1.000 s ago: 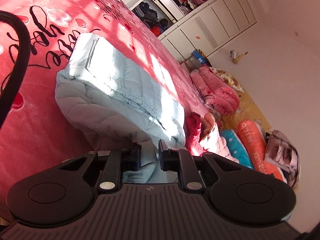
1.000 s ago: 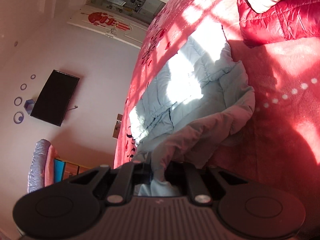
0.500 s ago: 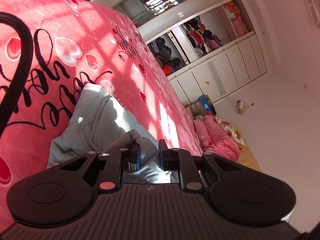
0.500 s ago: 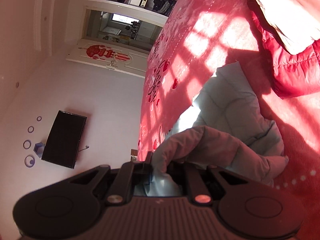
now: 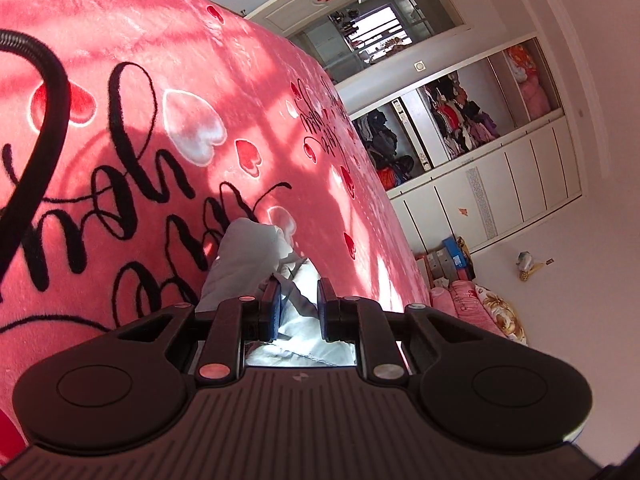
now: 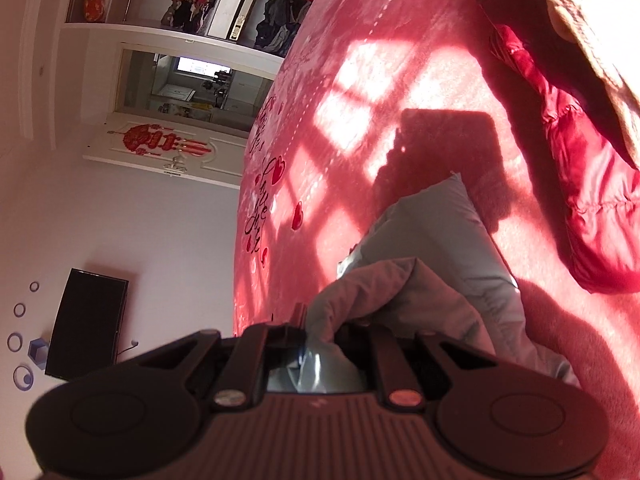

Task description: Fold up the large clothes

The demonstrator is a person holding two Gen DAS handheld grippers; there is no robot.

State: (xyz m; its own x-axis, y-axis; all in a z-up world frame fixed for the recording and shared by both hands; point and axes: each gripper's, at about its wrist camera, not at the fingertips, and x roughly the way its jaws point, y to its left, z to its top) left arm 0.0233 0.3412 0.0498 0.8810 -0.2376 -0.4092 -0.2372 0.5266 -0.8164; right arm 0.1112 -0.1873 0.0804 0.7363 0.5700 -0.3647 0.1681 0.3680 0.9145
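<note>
A pale blue quilted jacket (image 5: 248, 256) lies on a pink blanket (image 5: 140, 80) printed with hearts and black script. In the left wrist view my left gripper (image 5: 299, 292) is shut on a fold of the jacket's edge, with fabric bunched between the narrow jaws. Seen from the right wrist, the same pale blue jacket (image 6: 448, 240) spreads ahead in shade, and my right gripper (image 6: 322, 326) is shut on a raised hump of its fabric. Most of the jacket is hidden under both grippers.
A red puffer jacket (image 6: 576, 184) with a beige garment over it lies at the right on the bed. Beyond the bed's edge are an open wardrobe (image 5: 452, 124), folded quilts (image 5: 476, 308) on the floor, a doorway (image 6: 188, 88) and a wall television (image 6: 86, 324).
Both grippers have carried their held jacket edges across the bed, over the rest of the jacket. Much less of the jacket shows ahead now, and both views have rolled.
</note>
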